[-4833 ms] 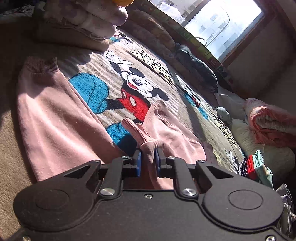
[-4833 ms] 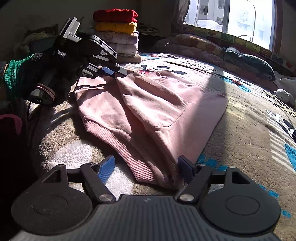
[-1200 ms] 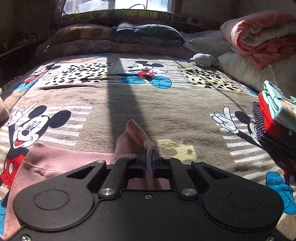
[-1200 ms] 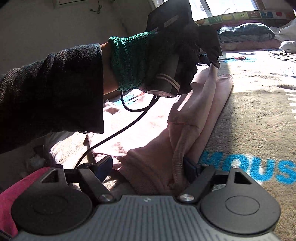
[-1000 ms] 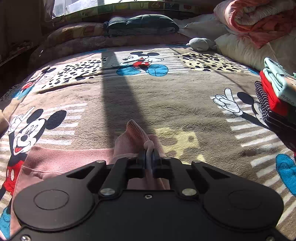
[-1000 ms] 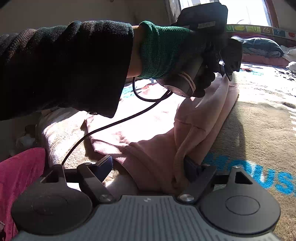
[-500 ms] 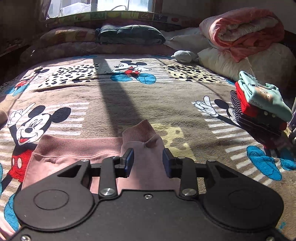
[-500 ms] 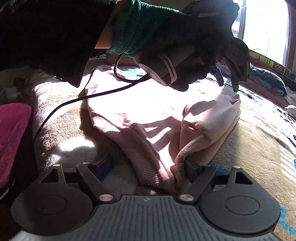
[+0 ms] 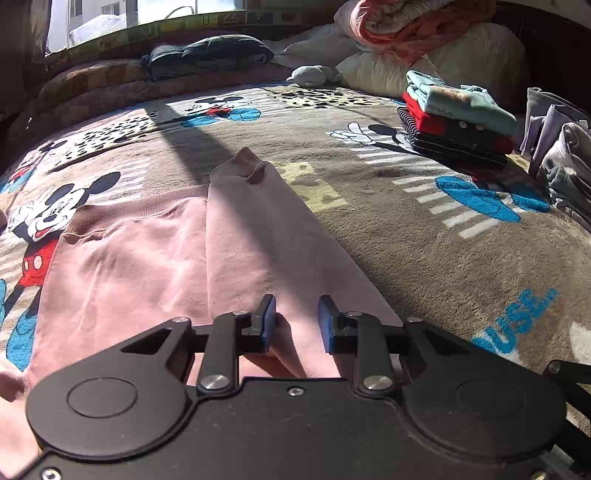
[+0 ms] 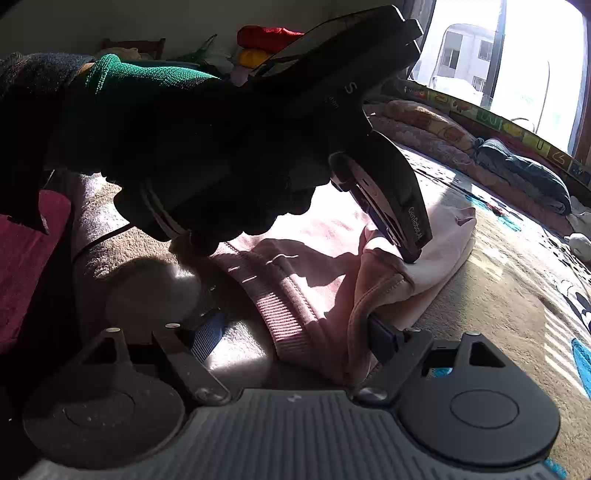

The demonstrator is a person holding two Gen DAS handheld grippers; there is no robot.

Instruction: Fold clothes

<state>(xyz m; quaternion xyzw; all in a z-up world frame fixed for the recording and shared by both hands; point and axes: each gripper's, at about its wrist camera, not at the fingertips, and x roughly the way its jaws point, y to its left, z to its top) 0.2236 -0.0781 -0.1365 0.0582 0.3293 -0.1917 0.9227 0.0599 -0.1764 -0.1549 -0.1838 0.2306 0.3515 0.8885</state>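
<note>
A pink sweatshirt [image 9: 129, 266] lies flat on the Mickey Mouse blanket [image 9: 424, 258]. One sleeve [image 9: 258, 236] is folded lengthwise over the body, its cuff [image 9: 240, 162] at the far end. My left gripper [image 9: 295, 325] is open just above the near end of that sleeve, holding nothing. In the right wrist view the left gripper [image 10: 410, 251], held by a gloved hand [image 10: 221, 166], tips down onto the folded edge. My right gripper [image 10: 295, 332] is wide open, with the ribbed hem [image 10: 291, 314] between its fingers and the right pad against the fold.
A stack of folded clothes [image 9: 454, 122] and a grey pile [image 9: 561, 158] sit at the right of the bed. Pillows and a rolled quilt [image 9: 406, 22] line the far end, with a plush toy [image 9: 314, 74]. Red and yellow folded items [image 10: 269, 37] stand behind the hand.
The left gripper has let go of the sleeve cuff, opened and drawn back along the sleeve, which now lies flat. The right gripper has stayed open at the hem.
</note>
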